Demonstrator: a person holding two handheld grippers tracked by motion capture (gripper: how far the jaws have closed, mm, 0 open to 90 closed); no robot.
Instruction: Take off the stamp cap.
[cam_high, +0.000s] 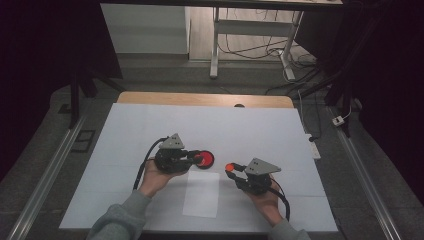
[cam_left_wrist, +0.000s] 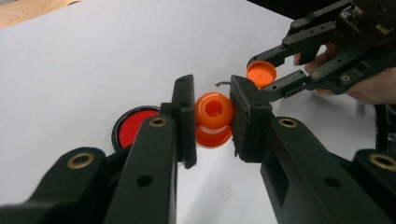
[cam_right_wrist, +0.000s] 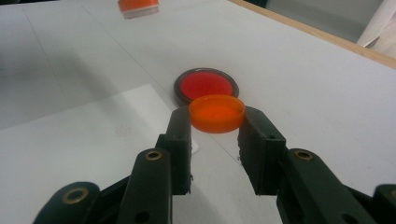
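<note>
L claw (cam_left_wrist: 214, 116) is clamped on a small orange bottle (cam_left_wrist: 213, 119): both jaws press its sides, open mouth facing the camera, w/ a pale band below the rounded top. In the high view the L claw (cam_high: 196, 159) sits over the near-left edge of the red disc (cam_high: 204, 159), held off the surface.

R claw (cam_right_wrist: 217, 122) grips an orange cap (cam_right_wrist: 217, 113) by its rim, jaws tight on either side, hollow side up. The cap is shallow, round, translucent orange. In the high view the R claw (cam_high: 231, 168) holds the cap (cam_high: 230, 166) just right of the red disc and slightly nearer the person, apart from the bottle. From the L gripper view the R claw (cam_left_wrist: 262, 73) and cap (cam_left_wrist: 261, 73) show beyond the bottle, not touching it.

The red disc (cam_right_wrist: 206, 86) is flat w/ a dark rim and lies on the surface just past the cap. A white paper sheet (cam_high: 201, 193) lies nearer the person than the disc, between the two hands.

Surface (cam_high: 150, 125) is white, w/ a wood edge (cam_high: 200, 99) along the far side beyond the disc. Past that: grey floor, a white desk frame (cam_high: 250, 30), loose cables (cam_high: 300, 65). Room is dim, dark at both sides.
</note>
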